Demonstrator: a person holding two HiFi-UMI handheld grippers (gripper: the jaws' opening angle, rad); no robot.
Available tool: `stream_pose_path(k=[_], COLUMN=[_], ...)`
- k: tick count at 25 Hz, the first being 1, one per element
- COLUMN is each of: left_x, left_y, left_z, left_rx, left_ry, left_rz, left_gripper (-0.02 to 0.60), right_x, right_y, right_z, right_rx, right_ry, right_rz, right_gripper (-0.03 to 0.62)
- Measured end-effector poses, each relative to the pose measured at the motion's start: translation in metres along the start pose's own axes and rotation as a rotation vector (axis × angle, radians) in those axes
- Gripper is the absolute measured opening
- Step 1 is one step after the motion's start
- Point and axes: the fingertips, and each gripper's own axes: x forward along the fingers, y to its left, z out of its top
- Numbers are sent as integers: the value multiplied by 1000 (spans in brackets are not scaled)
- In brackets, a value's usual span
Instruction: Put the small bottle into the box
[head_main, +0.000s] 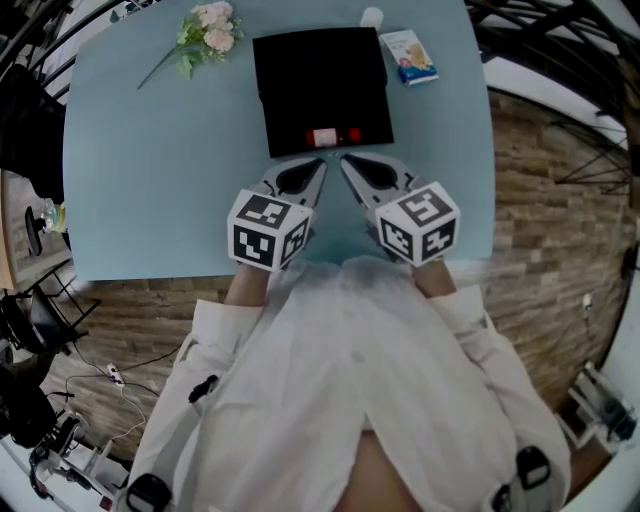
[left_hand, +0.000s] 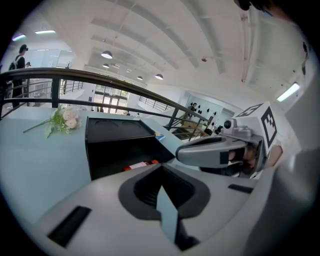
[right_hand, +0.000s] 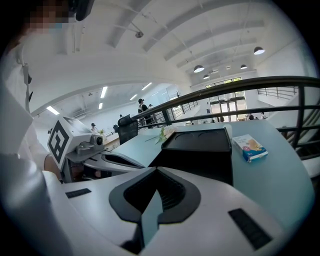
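Observation:
The small bottle (head_main: 322, 137), red and white, lies on its side inside the open black box (head_main: 300, 70), against the near wall; in the left gripper view the bottle (left_hand: 140, 165) shows just beyond the jaw tips. My left gripper (head_main: 316, 166) hovers over the table just short of the box's near edge, shut and holding nothing. Beside it, my right gripper (head_main: 346, 161) is also shut and empty. The two tips point at the box, a small gap apart. From the right gripper view the box (right_hand: 200, 150) hides the bottle.
The light blue table (head_main: 150, 180) carries a sprig of pink flowers (head_main: 205, 32) at the far left, a small printed carton (head_main: 409, 56) right of the box, and a white round object (head_main: 372, 16) at the far edge. A black railing (left_hand: 100, 77) runs behind.

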Motion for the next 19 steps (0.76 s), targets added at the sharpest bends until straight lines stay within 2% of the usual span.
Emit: stream_pose_path(k=[19], left_x=[5], left_y=[1], left_z=[-18], left_rx=[1], left_ry=[79], left_rz=[0], left_gripper=[3], right_x=[6], right_y=[1], right_z=[-18], right_rx=[23], right_ry=[69], right_rz=[19], right_gripper=[2])
